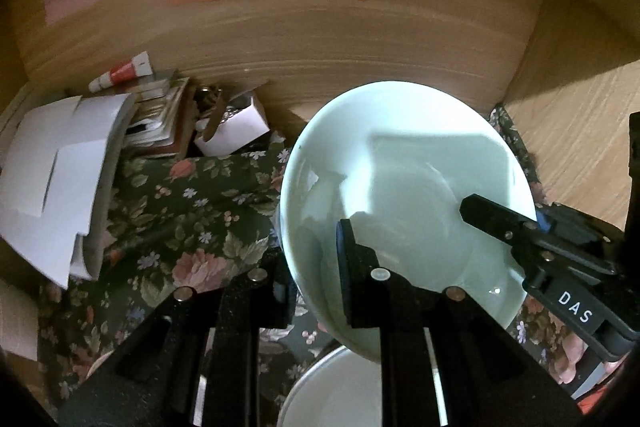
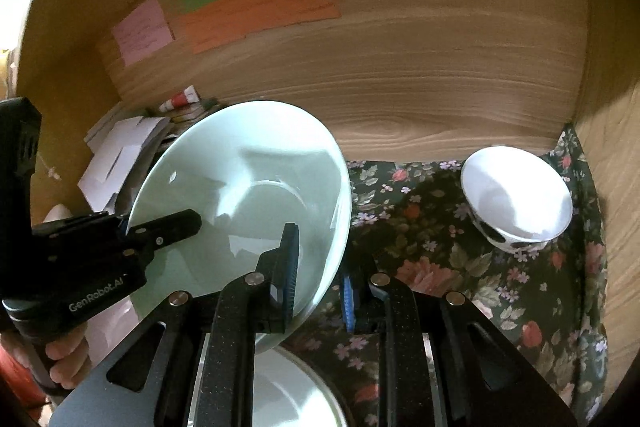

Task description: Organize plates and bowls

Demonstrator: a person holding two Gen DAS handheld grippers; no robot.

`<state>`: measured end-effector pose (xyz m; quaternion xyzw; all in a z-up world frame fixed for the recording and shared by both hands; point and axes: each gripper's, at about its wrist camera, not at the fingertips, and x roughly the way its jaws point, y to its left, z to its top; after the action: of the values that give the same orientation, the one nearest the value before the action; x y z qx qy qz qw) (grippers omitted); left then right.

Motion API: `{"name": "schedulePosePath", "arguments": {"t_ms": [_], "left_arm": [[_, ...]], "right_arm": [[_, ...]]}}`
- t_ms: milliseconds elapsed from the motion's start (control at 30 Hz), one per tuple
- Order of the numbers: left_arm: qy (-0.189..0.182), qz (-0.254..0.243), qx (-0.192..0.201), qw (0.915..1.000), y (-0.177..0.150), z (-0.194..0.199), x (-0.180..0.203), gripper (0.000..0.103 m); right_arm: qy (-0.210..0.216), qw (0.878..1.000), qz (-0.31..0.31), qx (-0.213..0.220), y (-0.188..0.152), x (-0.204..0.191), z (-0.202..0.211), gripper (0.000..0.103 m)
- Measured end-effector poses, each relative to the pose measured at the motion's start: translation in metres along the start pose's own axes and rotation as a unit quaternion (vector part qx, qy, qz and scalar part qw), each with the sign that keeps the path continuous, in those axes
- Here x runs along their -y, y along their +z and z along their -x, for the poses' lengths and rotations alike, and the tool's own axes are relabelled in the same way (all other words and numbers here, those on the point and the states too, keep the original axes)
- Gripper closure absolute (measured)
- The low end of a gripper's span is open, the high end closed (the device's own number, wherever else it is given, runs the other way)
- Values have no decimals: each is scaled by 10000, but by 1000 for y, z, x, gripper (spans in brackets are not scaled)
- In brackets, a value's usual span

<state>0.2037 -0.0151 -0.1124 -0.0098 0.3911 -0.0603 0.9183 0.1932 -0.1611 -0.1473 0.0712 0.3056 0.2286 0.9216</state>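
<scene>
Pinching opposite rims, the left hand-held gripper (image 1: 316, 267) and right hand-held gripper (image 2: 320, 279) hold the pale green plate (image 1: 408, 187) tilted between them; glazed, stiff, breakable, probably slippery.

Glossy glazed plate (image 1: 404, 163), floral cloth (image 1: 188, 211), wood wall (image 1: 360, 39)

Wood-grain back wall (image 2: 420, 75) with coloured paper notes (image 2: 256, 7), floral cloth (image 2: 440, 227) below.

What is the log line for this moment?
left: shut on plate | right: shut on plate | plate: tilted above cloth | bowl: on cloth
</scene>
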Motion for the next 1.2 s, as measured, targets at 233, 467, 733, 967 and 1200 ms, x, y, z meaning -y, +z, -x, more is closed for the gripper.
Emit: {"name": "schedulePosePath", "arguments": {"t_ms": [233, 467, 733, 967, 1200], "left_arm": [[55, 117, 99, 9999, -16, 21, -12, 86], [123, 291, 196, 9993, -34, 39, -29, 86], [268, 524, 238, 9980, -55, 59, -54, 86], [432, 726, 250, 9961, -71, 72, -77, 86], [593, 919, 254, 9937, -86, 83, -101, 86]], "right_arm": [[102, 9998, 143, 40, -9, -19, 9, 86], [228, 9993, 293, 35, -15, -41, 9, 86], [448, 9978, 490, 1, -22, -71, 4, 86], [664, 9957, 644, -84, -28, -95, -4, 86], [881, 9925, 807, -254, -37, -118, -15, 86]]}}
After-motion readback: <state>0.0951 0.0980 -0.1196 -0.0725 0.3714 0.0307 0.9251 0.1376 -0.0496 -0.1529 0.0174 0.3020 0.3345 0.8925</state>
